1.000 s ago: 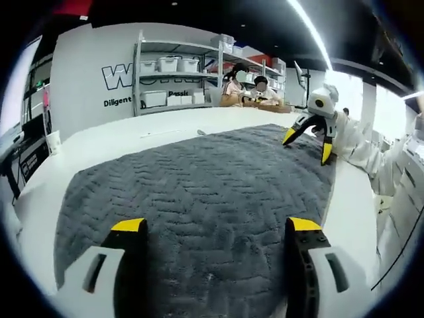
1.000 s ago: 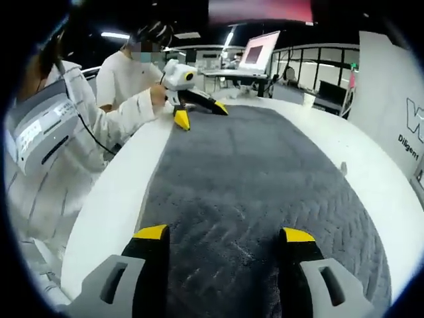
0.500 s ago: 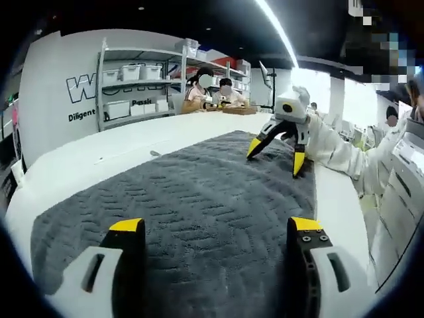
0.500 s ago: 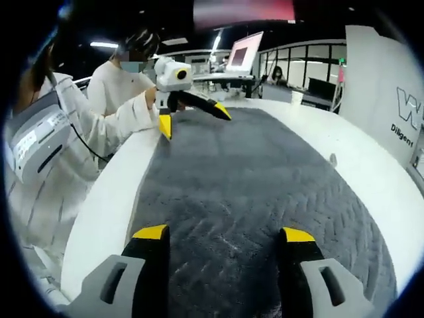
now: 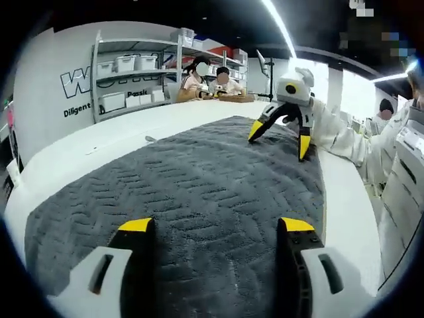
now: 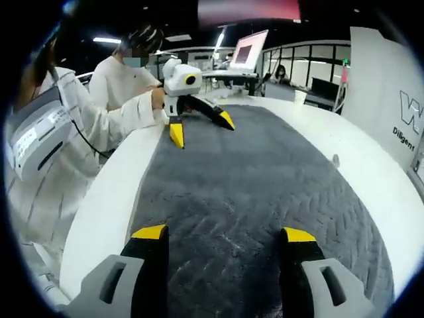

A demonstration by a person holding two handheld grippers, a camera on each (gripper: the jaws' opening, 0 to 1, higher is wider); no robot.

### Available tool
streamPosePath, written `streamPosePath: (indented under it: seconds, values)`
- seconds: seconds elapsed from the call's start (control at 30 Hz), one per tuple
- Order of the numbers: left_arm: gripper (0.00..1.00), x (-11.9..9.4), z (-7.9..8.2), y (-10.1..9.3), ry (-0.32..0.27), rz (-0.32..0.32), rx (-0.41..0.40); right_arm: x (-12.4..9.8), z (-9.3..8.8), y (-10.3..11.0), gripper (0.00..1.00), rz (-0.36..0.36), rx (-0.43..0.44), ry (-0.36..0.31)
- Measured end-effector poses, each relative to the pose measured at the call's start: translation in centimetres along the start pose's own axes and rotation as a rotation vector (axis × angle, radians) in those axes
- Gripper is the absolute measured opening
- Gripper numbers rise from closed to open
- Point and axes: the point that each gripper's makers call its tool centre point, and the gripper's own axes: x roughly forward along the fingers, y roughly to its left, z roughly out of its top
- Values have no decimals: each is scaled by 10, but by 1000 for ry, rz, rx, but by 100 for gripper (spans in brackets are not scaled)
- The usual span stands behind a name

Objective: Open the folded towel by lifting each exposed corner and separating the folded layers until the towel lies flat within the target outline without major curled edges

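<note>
In your left gripper view, the towel [image 5: 199,192] lies spread across the white table [image 5: 99,142] as one grey sheet, and I can pick out no folded layer or lifted corner on the part that shows. Your left gripper [image 5: 215,228] hangs just over the near end with its jaws apart and nothing between them, while your right gripper [image 5: 285,132] stands at the far end, jaws spread, its tips at or close above the pile near the towel's edge. In your right gripper view, the same sheet runs away from you, its left border straight along the table's rim [image 6: 109,199], no major curl visible. Your right gripper [image 6: 224,235] is released and empty here too, and the left gripper [image 6: 199,122] sits parted at the far end. The unfolding looks essentially done; what remains, I judge, is checking the near corners, hidden under your jaws. No target outline is discernible, so whether the towel sits within it cannot be told.
</note>
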Motion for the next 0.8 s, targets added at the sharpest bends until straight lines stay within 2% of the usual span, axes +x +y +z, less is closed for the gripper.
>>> streamPosePath:
  seconds: [0.3, 0.8]
  values:
    - [73, -3, -1, 1, -23, 0, -5, 2, -5, 0, 67, 10, 17, 13]
    - [72, -5, -2, 2, -24, 0, -2, 3, -5, 1, 67, 10, 16, 15]
